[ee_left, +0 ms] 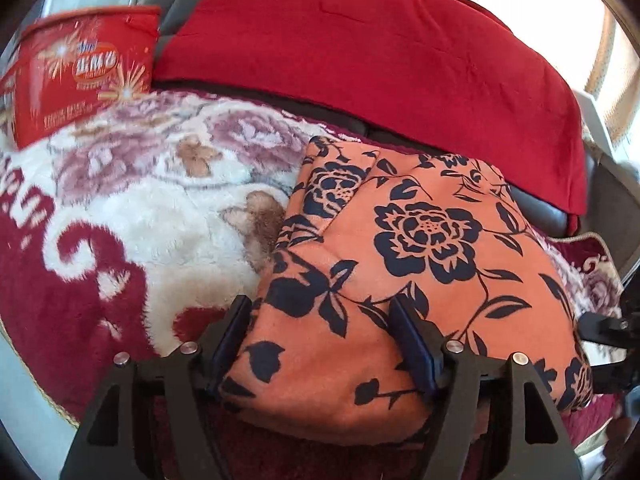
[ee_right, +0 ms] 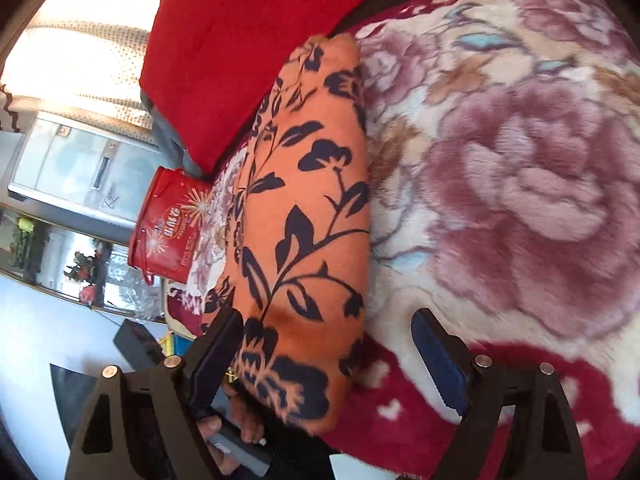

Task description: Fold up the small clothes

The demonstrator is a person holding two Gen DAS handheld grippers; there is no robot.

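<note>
We hold both grippers released: our left gripper [ee_left: 320, 320] straddles the folded orange black-flowered cloth [ee_left: 420, 240] on the plush floral blanket [ee_left: 140, 200]; our right gripper [ee_right: 328, 340] hovers beside it.

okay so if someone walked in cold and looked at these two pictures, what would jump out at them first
The orange cloth with dark flowers, folded into a pad, lies on a plush floral blanket with the open left gripper straddling its near corner. Behind it, a bright red cloth drapes over a dark seat back, and a red printed tub stands at the blanket's far left. The right gripper is open at the cloth's other end.
</note>
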